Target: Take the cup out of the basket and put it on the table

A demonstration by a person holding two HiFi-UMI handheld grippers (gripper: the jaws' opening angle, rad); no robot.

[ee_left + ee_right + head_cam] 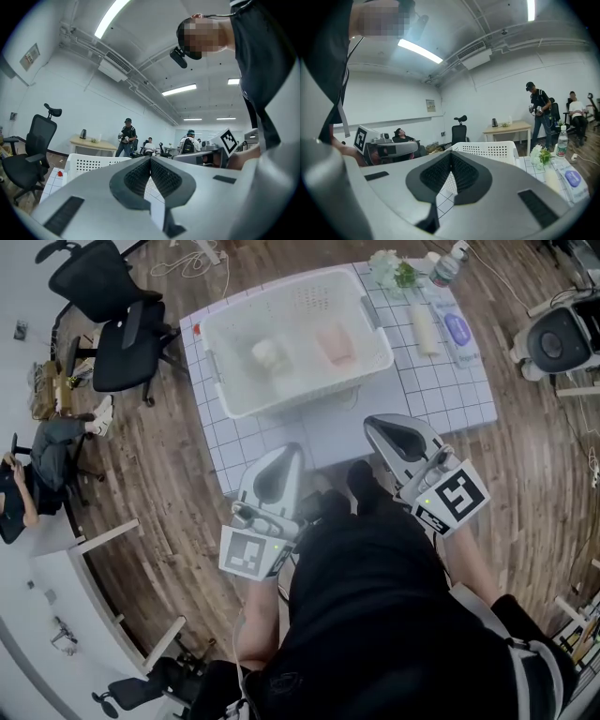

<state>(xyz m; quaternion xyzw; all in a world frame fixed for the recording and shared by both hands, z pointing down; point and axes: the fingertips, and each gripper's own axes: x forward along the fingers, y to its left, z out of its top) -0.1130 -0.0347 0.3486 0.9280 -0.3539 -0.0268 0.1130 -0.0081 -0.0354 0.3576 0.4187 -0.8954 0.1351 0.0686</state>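
My left gripper and right gripper hover pinched shut, empty, at the table's near edge. The cup sits inside the white basket.

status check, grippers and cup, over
Both shut, empty: left gripper, right gripper, short of the basket. Inside lie a whitish thing and a pink thing; which is the cup, unclear. Near rim unobstructed.

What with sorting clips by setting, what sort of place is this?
Probably an open-plan office or lab: swivel chairs, ceiling strip lights, and other people sitting in the background.
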